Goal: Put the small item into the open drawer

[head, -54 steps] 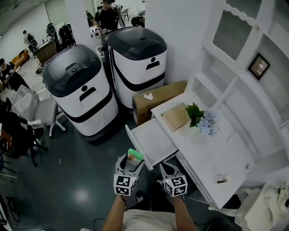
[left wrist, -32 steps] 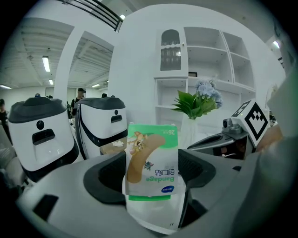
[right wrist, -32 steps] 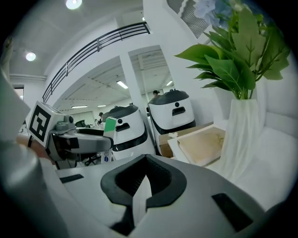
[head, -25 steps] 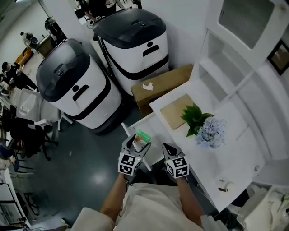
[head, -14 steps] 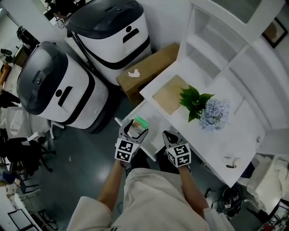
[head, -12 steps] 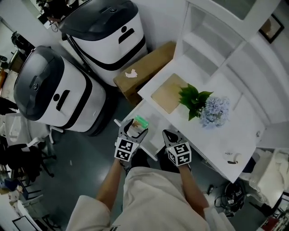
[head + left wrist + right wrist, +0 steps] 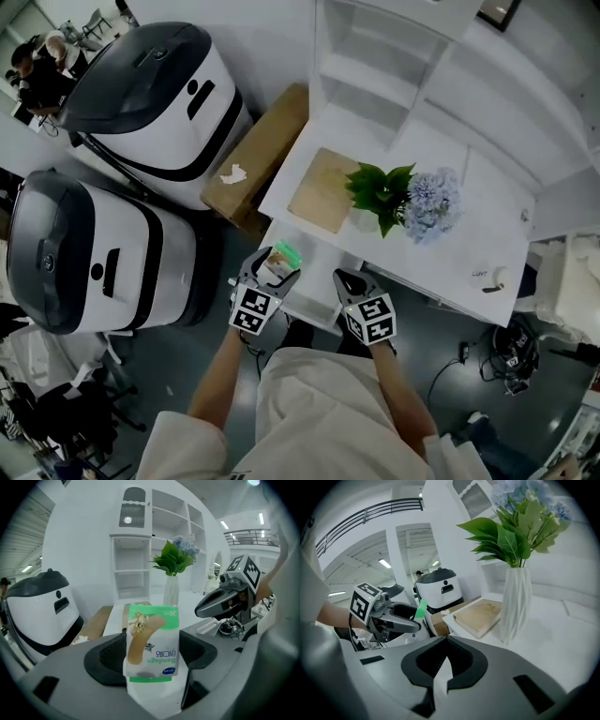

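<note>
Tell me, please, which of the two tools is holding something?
The left tool: its jaws grip a green-and-white bandage packet. The right tool is shut, with nothing between its jaws.

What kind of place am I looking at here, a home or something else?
Probably a lab or test space staged like a home: a white desk with flowers stands beside large white machines and a cardboard box.

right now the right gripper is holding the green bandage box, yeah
Not quite: the left gripper holds the green bandage box, its fingers shut on it, as the left gripper view shows. The right gripper is shut on nothing.
</note>
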A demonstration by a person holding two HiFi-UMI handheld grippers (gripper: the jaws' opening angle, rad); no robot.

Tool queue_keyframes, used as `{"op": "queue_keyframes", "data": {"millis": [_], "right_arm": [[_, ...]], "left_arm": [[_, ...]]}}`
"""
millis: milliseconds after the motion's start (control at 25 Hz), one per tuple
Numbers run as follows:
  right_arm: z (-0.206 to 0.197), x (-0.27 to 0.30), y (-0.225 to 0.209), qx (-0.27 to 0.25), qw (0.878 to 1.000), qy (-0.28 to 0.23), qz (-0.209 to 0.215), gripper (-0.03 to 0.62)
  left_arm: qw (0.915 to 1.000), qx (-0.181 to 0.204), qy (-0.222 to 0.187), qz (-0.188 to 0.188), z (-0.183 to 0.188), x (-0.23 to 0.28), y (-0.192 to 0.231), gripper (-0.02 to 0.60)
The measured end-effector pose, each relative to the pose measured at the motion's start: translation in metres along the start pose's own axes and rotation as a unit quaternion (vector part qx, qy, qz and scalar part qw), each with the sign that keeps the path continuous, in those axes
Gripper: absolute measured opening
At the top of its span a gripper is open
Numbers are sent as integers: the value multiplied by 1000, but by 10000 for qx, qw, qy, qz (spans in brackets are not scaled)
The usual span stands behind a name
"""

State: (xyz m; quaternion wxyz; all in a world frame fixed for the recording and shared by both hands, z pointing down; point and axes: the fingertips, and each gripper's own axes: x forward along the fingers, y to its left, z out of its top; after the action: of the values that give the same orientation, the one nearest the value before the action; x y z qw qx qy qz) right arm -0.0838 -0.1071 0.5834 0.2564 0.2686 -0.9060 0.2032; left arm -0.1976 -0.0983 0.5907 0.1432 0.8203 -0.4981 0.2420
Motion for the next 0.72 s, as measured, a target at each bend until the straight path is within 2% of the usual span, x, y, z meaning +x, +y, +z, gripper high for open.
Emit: {"op": "queue_keyframes", "data": {"millis": [200, 360, 560, 720], "right_arm": [[-7, 4, -15, 343, 9979, -118, -528, 20], [-16, 3, -20, 639, 9938, -181, -889, 20], [-27, 4, -24, 1026, 9869, -280, -1216, 20], [-39, 4, -26, 1267, 9816, -304, -1397, 20]], "left_arm": [[9968, 437, 114, -667, -17, 29, 2, 359], [9892, 797, 264, -1204, -33, 47, -6, 360], [9720, 1315, 455, -1893, -46, 66, -20, 360], [9515, 1836, 636, -2383, -60, 81, -31, 360]]}}
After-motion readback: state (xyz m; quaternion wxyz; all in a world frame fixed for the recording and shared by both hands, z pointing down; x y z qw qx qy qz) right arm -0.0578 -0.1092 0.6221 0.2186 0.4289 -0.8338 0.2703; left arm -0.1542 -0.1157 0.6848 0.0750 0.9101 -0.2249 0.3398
